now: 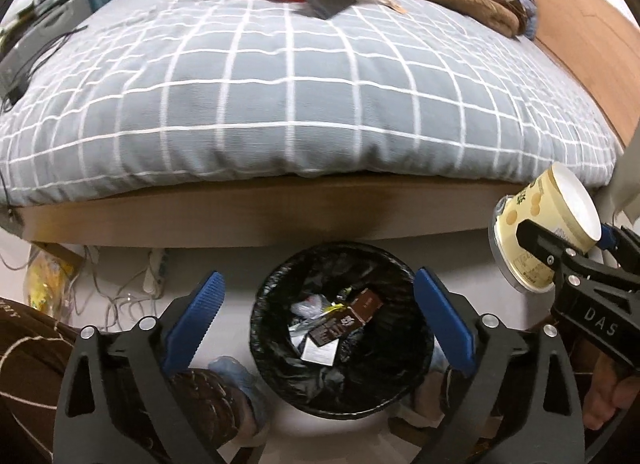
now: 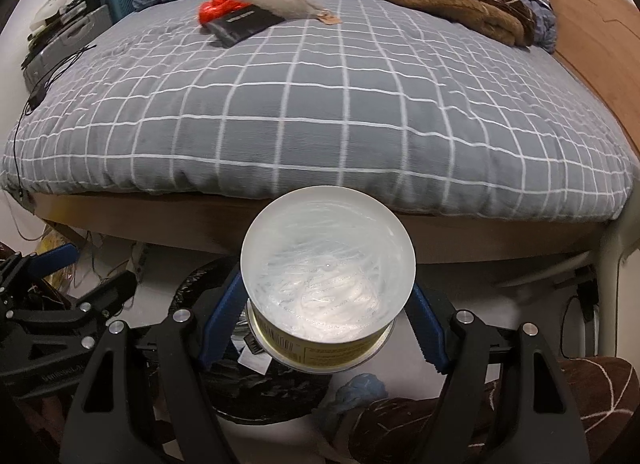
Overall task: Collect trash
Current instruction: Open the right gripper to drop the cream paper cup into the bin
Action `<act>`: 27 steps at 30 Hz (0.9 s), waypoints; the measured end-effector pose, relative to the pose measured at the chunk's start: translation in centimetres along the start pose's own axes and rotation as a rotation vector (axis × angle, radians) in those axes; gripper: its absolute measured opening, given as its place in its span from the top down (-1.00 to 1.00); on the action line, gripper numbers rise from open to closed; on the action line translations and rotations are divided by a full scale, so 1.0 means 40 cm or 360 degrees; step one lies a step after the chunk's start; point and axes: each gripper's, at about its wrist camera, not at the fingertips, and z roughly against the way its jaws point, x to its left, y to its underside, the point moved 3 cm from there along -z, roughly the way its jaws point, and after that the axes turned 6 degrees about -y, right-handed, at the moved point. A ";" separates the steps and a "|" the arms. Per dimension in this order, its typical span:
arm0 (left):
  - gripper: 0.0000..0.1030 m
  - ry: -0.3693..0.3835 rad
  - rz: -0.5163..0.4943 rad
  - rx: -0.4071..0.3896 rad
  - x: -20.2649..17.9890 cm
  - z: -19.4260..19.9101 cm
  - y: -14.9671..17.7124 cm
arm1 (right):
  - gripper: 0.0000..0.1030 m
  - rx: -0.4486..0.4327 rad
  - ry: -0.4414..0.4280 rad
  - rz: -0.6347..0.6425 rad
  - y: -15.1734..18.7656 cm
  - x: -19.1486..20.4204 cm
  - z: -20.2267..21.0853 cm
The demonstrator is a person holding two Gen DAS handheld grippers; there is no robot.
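With the brown carton [image 1: 344, 322] already in the bin [image 1: 260, 328], the left gripper [image 1: 320, 312] gapes empty above it — next, the right gripper [image 2: 326, 316], clamped on the empty cup [image 2: 328, 264], should swing over the rim and let go.

The bin [image 1: 342, 328] stands on the floor [image 1: 240, 264] before the bed [image 1: 304, 103], a carton [image 1: 344, 322] in it, the cup [image 1: 548, 232] to its right.

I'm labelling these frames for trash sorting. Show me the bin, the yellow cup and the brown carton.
bin [image 1: 400, 404], left wrist view, black liner at the inner wall.
yellow cup [image 2: 328, 272], right wrist view, white inside.
brown carton [image 1: 356, 310], left wrist view, its brown side face.
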 end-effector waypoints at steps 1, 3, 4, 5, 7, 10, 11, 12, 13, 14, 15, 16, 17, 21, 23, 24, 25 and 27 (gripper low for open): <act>-0.87 -0.0008 0.0009 -0.0001 0.014 0.001 0.001 | -0.40 0.0004 -0.0004 0.0010 -0.002 0.011 -0.003; -0.89 -0.0017 0.0020 -0.0001 0.033 0.003 0.007 | -0.40 0.0015 -0.0018 0.0024 -0.003 0.031 -0.010; -0.89 -0.0019 0.0022 0.0002 0.041 0.004 0.010 | -0.40 0.0018 -0.0024 0.0031 -0.004 0.039 -0.012; -0.89 -0.0021 0.0024 0.0007 0.049 0.003 0.012 | -0.40 0.0022 -0.0029 0.0040 -0.004 0.047 -0.014; -0.89 -0.0027 0.0030 0.0010 0.062 0.004 0.015 | -0.40 0.0035 -0.0040 0.0060 -0.004 0.068 -0.021; -0.89 -0.0038 0.0042 0.0008 0.080 0.007 0.019 | -0.40 0.0062 -0.0055 0.0091 -0.006 0.094 -0.034; -0.89 -0.0042 0.0048 0.0009 0.086 0.008 0.020 | -0.40 0.0071 -0.0059 0.0100 -0.006 0.102 -0.039; -0.89 -0.0044 0.0056 0.0012 0.094 0.009 0.021 | -0.40 0.0080 -0.0063 0.0113 -0.006 0.112 -0.043; -0.89 -0.0044 0.0060 0.0013 0.097 0.009 0.022 | -0.40 0.0085 -0.0065 0.0122 -0.005 0.119 -0.046; -0.89 -0.0048 0.0066 0.0013 0.103 0.010 0.023 | -0.40 0.0089 -0.0066 0.0130 -0.005 0.125 -0.049; -0.89 -0.0050 0.0073 0.0013 0.108 0.011 0.024 | -0.40 0.0093 -0.0068 0.0138 -0.005 0.130 -0.051; -0.89 -0.0052 0.0078 0.0014 0.110 0.012 0.025 | -0.40 0.0098 -0.0070 0.0146 -0.005 0.137 -0.055; -0.89 -0.0054 0.0084 0.0016 0.115 0.012 0.025 | -0.40 0.0102 -0.0072 0.0149 -0.005 0.141 -0.057; -0.89 -0.0062 0.0098 0.0024 0.128 0.011 0.027 | -0.41 0.0115 -0.0079 0.0160 -0.005 0.156 -0.063; -0.89 -0.0066 0.0101 0.0023 0.131 0.012 0.029 | -0.41 0.0122 -0.0081 0.0164 -0.008 0.159 -0.067; -0.89 -0.0068 0.0102 0.0022 0.133 0.013 0.029 | -0.41 0.0125 -0.0081 0.0164 -0.008 0.161 -0.069; -0.89 -0.0068 0.0103 0.0022 0.133 0.013 0.029 | -0.42 0.0129 -0.0078 0.0165 -0.008 0.162 -0.070; -0.89 -0.0069 0.0105 0.0024 0.136 0.012 0.030 | -0.41 0.0134 -0.0075 0.0164 -0.007 0.164 -0.072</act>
